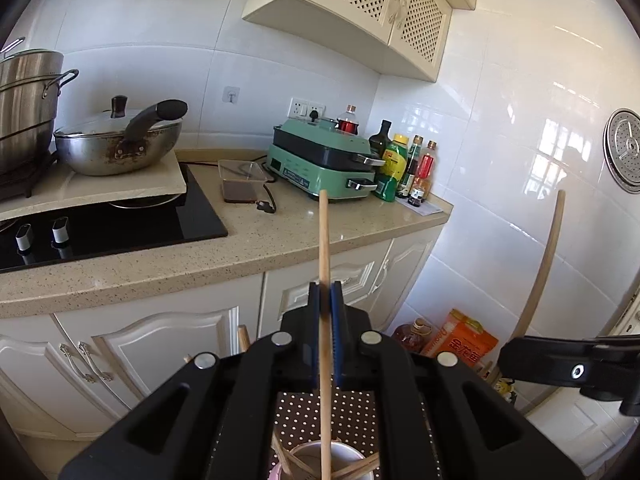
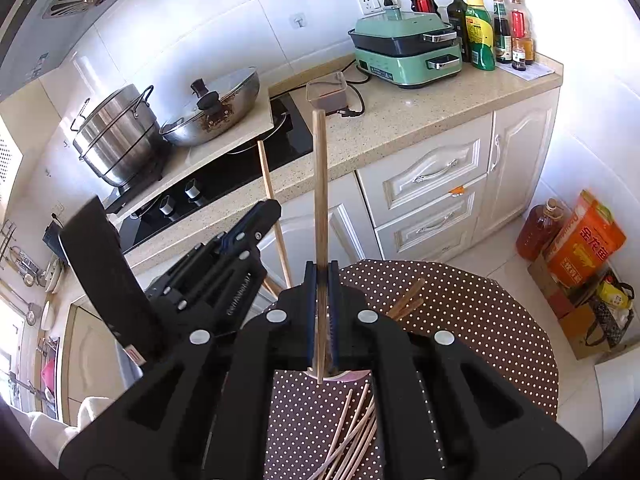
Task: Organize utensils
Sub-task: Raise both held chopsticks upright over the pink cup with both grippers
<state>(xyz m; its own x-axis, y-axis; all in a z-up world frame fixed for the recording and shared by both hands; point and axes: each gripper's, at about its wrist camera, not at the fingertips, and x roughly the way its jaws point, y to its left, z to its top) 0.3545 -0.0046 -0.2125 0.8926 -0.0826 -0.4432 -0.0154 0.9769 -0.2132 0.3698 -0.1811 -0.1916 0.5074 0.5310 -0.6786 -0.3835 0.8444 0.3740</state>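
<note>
My left gripper is shut on a light wooden chopstick held upright, its lower end over a metal cup with several chopsticks in it on the dotted tablecloth. My right gripper is shut on a darker wooden chopstick, also upright, above the cup's rim. The right gripper and its chopstick show at the right of the left wrist view. The left gripper and its chopstick show at the left of the right wrist view. Loose chopsticks lie on the table.
A round table with a brown dotted cloth stands before the kitchen counter. The counter carries a stove, pots, a green cooker and bottles. An oil bottle and an orange box sit on the floor.
</note>
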